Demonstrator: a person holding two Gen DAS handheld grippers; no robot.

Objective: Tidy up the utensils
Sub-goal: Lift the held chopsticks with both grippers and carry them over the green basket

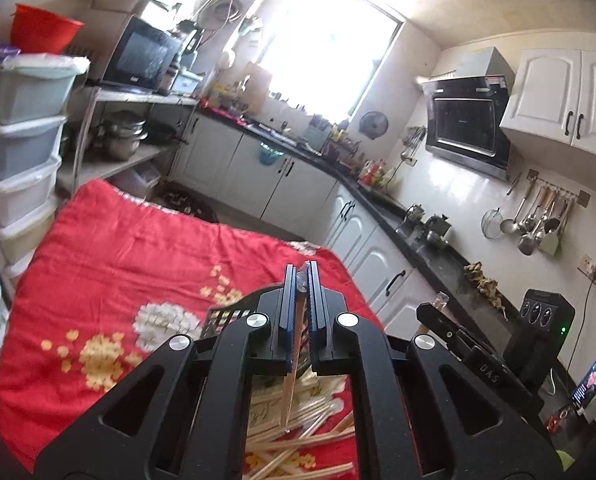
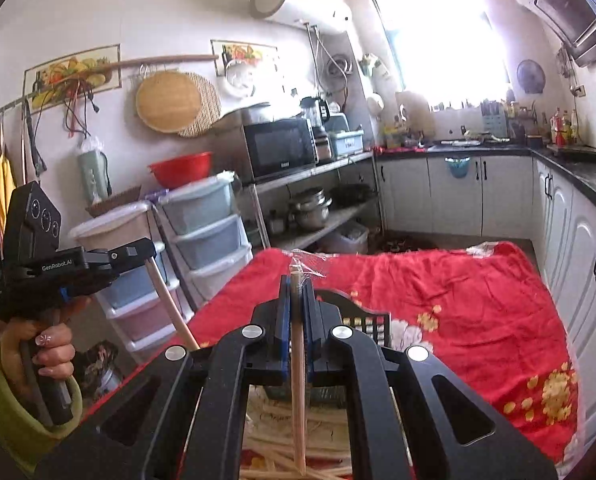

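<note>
Jaws of both grippers are pinched nearly closed, each on one slim wooden chopstick in clear crinkled wrapping. The left gripper [image 1: 300, 280] holds its chopstick [image 1: 292, 376] slanting down beneath its jaws; the right gripper [image 2: 296, 286] holds its chopstick [image 2: 298, 392] almost upright, wrapper tip poking above. Below both jaws lies a loose pile of pale chopsticks [image 1: 298, 440], partly hidden by the black frames. Just beyond the jaws a black slotted basket [image 2: 367, 322] shows only its rim. A red floral quilt [image 1: 138, 264] covers the surface in a white-cabinet kitchen.
</note>
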